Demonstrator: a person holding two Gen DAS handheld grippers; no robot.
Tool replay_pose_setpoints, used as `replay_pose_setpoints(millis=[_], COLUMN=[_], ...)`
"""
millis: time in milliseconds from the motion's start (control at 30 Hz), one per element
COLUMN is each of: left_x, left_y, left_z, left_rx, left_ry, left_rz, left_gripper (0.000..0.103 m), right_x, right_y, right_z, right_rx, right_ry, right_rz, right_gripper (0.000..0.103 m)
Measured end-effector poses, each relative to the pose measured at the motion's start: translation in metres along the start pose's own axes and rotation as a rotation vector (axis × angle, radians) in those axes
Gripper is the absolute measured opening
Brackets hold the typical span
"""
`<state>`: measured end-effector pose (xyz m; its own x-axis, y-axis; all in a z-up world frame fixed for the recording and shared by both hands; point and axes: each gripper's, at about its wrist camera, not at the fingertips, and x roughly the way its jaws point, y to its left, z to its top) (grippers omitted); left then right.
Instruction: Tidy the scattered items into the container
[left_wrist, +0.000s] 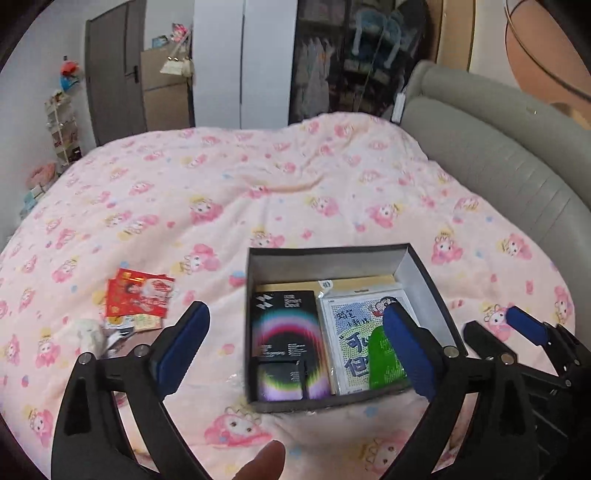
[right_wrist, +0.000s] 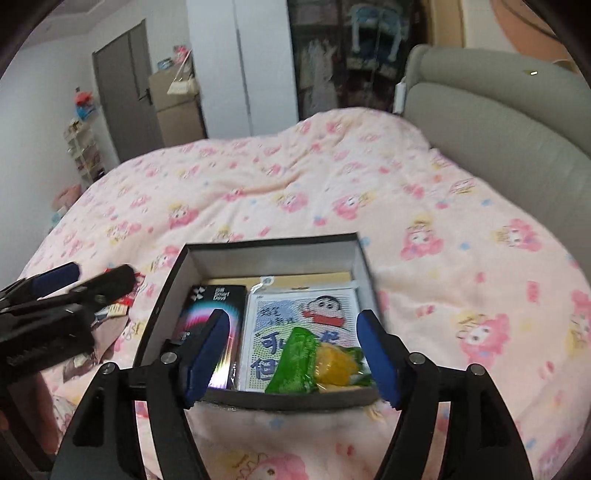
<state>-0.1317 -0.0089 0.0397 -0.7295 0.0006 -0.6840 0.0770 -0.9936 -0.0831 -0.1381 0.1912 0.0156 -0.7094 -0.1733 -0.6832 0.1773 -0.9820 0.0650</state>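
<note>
Green snack packet (right_wrist: 295, 363) lies in the dark box (right_wrist: 271, 243) on the bed (right_wrist: 424, 258). My right gripper (right_wrist: 291, 354) hangs above it, jaws spread wide, empty. My left gripper (left_wrist: 295, 350) gapes empty too; red packets (left_wrist: 138, 297) lie outside.

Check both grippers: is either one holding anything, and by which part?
Nothing is held. The left gripper and the right gripper both have open jaws; the green snack packet lies in the box.

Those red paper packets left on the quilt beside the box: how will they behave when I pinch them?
The red paper packets look thin and flat, so probably light and floppy, bending in the gripper. They lie overlapped in a loose stack, so one pinch may lift only the top. The soft pink quilt likely gives way underneath.
</note>
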Motion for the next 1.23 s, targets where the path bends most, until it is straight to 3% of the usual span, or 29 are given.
replay_pose_setpoints(millis=[133,233,533,733,933,1233], left_x=[-0.048,-0.075,-0.097,-0.110,-0.119,-0.124], left_y=[0.012,0.024,0.049,0.058,0.060,0.059], left_z=[-0.018,-0.034,-0.074,-0.083,-0.089,-0.094], left_rx=[-0.010,-0.018,0.016,0.009,0.022,0.025], left_ry=[-0.079,-0.125,-0.106,-0.104,-0.115,-0.107], left_rz=[0.021,0.041,0.092,0.070,0.096,0.071], left_gripper=[0.102,0.102,0.102,0.102,0.102,0.102], right_x=[-0.043,-0.071,-0.110,-0.119,-0.122,-0.120], right_y=[0.007,0.009,0.033,0.055,0.080,0.088], right_z=[-0.012,-0.023,-0.044,-0.058,-0.068,-0.074], right_rx=[-0.004,0.022,0.024,-0.002,-0.099,-0.101], right_ry=[-0.085,-0.133,-0.186,-0.189,-0.195,-0.169], right_rz=[-0.120,-0.103,-0.093,-0.054,-0.067,-0.027], right_gripper=[0.072,0.085,0.085,0.085,0.085,0.085])
